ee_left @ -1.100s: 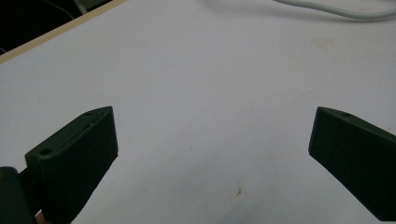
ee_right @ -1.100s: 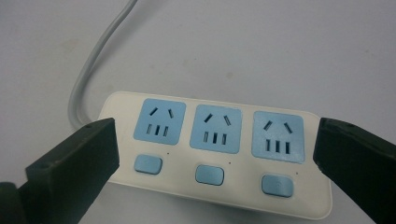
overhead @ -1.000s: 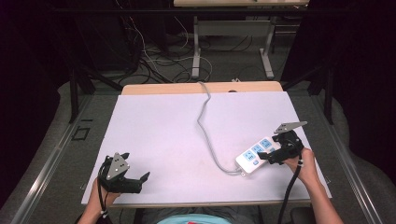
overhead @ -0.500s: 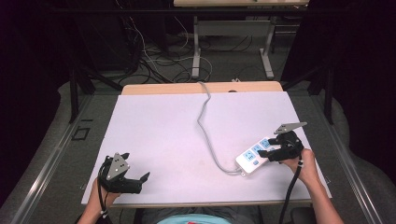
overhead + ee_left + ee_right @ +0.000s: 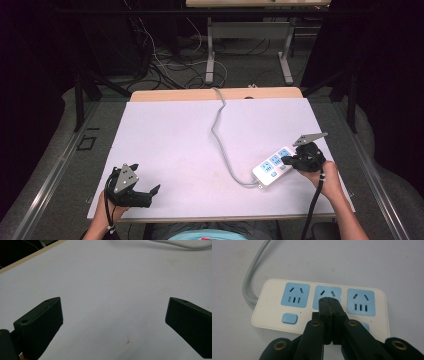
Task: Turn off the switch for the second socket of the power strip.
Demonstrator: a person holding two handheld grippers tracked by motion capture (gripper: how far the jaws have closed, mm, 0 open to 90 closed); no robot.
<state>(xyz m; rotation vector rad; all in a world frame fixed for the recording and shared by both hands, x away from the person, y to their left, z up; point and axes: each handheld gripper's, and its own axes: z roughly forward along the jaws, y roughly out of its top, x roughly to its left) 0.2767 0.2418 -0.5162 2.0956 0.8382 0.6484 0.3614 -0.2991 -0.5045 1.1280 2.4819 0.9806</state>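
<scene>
A white power strip (image 5: 271, 167) with three blue sockets and blue buttons lies at the right of the white table top. Its grey cable (image 5: 220, 130) runs to the far edge. My right gripper (image 5: 287, 160) is at the strip's right end. In the right gripper view its tips (image 5: 329, 300) meet just above the middle socket of the power strip (image 5: 272, 305). These jaws have just been closing and are now shut, with nothing between them. My left gripper (image 5: 150, 194) rests at the near left. Its jaws (image 5: 112, 312) stand wide open over bare table.
The white sheet (image 5: 170, 135) covers most of a wooden table top, and a strip of wood shows at the far edge (image 5: 190, 95). Beyond it stand table legs and loose cables on the floor (image 5: 170, 65). The grey cable (image 5: 253, 272) curves off the strip's left end.
The right gripper's jaws have come together over the power strip. Both hands stay where they were, and the left gripper looks the same.
</scene>
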